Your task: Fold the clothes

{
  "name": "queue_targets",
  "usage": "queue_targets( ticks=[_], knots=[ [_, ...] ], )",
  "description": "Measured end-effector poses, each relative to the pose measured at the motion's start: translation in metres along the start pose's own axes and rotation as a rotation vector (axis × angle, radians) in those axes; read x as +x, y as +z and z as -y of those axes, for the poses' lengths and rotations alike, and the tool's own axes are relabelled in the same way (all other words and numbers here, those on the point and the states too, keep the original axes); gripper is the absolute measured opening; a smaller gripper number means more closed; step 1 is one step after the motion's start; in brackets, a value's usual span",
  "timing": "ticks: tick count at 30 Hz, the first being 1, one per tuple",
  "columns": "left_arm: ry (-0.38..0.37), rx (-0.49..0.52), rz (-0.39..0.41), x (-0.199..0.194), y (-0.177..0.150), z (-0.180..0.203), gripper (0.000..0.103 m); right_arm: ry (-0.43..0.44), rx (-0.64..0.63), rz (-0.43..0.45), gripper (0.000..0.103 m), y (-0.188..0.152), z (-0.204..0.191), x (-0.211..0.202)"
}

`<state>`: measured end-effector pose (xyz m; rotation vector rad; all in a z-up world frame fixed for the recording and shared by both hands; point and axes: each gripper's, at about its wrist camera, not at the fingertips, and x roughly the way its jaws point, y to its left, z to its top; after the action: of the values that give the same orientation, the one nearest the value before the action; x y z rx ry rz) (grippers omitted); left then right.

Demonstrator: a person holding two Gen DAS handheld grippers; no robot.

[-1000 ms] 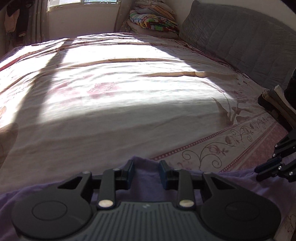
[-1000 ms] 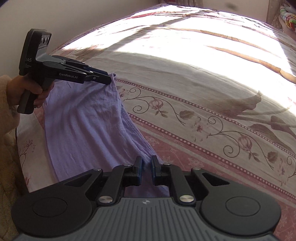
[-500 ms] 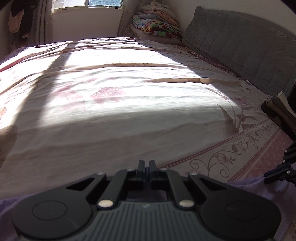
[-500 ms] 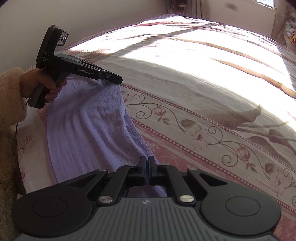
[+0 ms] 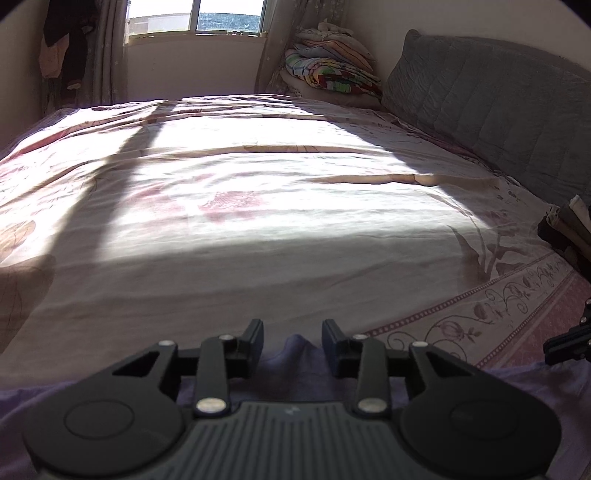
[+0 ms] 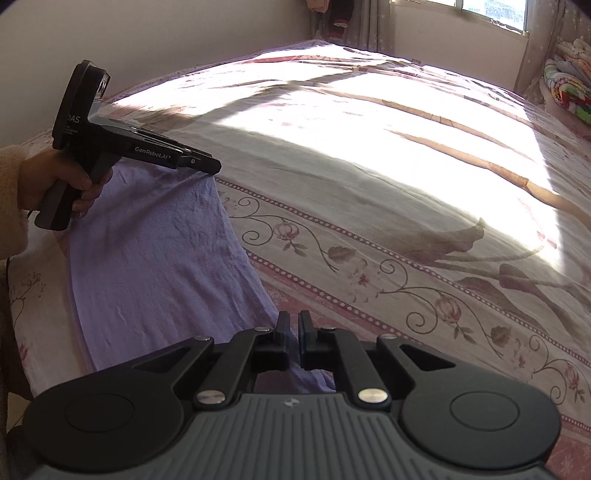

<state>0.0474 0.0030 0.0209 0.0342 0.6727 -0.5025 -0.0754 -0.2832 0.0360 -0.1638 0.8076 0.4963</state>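
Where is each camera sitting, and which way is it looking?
Left wrist: sits on the left gripper, whose jaws are opening over the purple cloth; faces up the bed to the window.
Right wrist: sits on the right gripper, nearly shut on the cloth; looks across the bed, showing the left hand holding the left gripper.
Both share: cloth, bed, the other gripper.
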Motion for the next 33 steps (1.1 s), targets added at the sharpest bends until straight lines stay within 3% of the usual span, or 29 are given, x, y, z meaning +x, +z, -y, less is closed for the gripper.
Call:
queue_targets(
  ticks=[6,9,15,21,24,28,31,33],
  knots=[
    [-0.066,0.046,0.035,-0.01,-0.006,0.015,0.037,0.056,-0.001,-0.006,0.006,-0.002,-0.011,0.009],
    [-0.059,0.062,0.013,-0.008,-0.017,0.015,0.04,0.043,-0.009,-0.023,0.012,-0.009,-0.005,0.009],
    [-0.056,0.037,0.042,-0.02,-0.016,0.016,0.042,-0.074,0.109,-0.024,0.02,-0.013,0.017,-0.014],
    [-0.199,0.083,0.048,-0.031,-0.017,0.053,0.046,-0.051,0.112,-0.042,0.025,-0.032,-0.014,-0.025],
    [-0.208,0.161,0.0,-0.029,-0.028,0.07,0.048,-0.098,0.122,-0.063,0.025,-0.048,-0.013,-0.028],
    [-0.172,0.235,-0.038,-0.029,-0.044,0.072,0.051,-0.185,0.243,-0.073,0.026,-0.072,0.021,-0.058],
    [-0.136,0.229,-0.056,-0.035,-0.041,0.072,0.051,-0.295,0.286,-0.114,0.028,-0.088,0.039,-0.08],
    [-0.171,0.193,-0.029,-0.045,-0.036,0.079,0.051,-0.318,0.32,-0.099,0.029,-0.095,0.044,-0.095]
  ],
)
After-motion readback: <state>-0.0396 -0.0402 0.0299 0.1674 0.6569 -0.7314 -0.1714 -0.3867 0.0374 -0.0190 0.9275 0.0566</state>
